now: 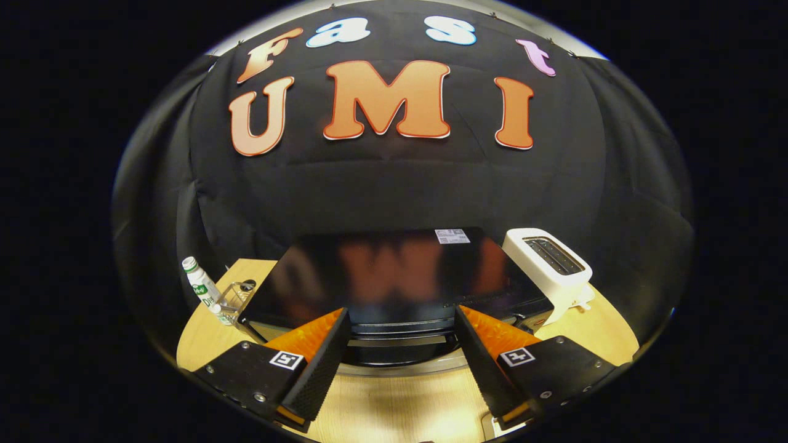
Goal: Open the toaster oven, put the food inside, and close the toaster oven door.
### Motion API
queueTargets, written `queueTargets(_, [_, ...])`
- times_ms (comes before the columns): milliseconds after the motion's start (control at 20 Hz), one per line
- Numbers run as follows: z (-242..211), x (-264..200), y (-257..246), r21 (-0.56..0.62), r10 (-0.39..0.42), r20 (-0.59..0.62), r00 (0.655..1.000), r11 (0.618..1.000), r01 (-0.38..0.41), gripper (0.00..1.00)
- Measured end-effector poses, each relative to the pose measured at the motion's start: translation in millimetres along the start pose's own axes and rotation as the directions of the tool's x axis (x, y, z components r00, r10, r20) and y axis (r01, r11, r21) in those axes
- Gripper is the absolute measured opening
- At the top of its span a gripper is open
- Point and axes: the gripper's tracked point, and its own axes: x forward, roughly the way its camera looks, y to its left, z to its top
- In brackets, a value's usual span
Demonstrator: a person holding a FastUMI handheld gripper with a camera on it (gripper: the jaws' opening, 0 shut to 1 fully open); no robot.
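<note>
**Open fingers poised over a closed toaster oven**

In the lower middle of the frame the gripper [400, 344] hangs above the front edge of a black toaster oven [394, 277], its fingers spread wide and holding nothing. The oven's glossy top fills the centre of the frame; its door, seen edge-on between the fingers, looks shut, with a pale handle bar [400, 339] across it.

As a judgement, the task is barely begun: the door is unopened, and I cannot make out any food, so loading and closing remain.

A white slot toaster [548, 264] stands just right of the oven. At the left of the frame lie a small white bottle [200, 284] and a clear container [234, 298]. All rest on a light wooden tabletop [394, 400].

A white sticker [452, 235] sits on the oven's rear edge; its print, like the bottle's green label, is too small to read.
</note>
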Motion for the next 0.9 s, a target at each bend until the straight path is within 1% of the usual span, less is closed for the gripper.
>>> queueTargets(100, [3.9, 1.3, 10.0, 0.019, 0.041, 0.015, 0.999, 0.999, -0.041, 1.00])
queueTargets(250, [-6.9, -5.4, 15.8, 0.020, 0.051, 0.015, 0.999, 0.998, -0.052, 1.00])
queueTargets(300, [-4.7, -9.7, 13.5, 0.005, 0.051, 0.038, 0.998, 0.999, -0.051, 1.00])
queueTargets(400, [-8.1, -17.5, 12.5, 0.026, 0.050, 0.052, 0.997, 0.998, -0.051, 1.00])
queueTargets(700, [-30.8, -44.7, 9.6, 0.023, 0.044, 0.034, 0.998, 0.999, -0.045, 1.00])
queueTargets(900, [-54.4, -64.4, 8.3, 0.022, 0.038, 0.002, 0.999, 0.999, -0.038, 1.00])
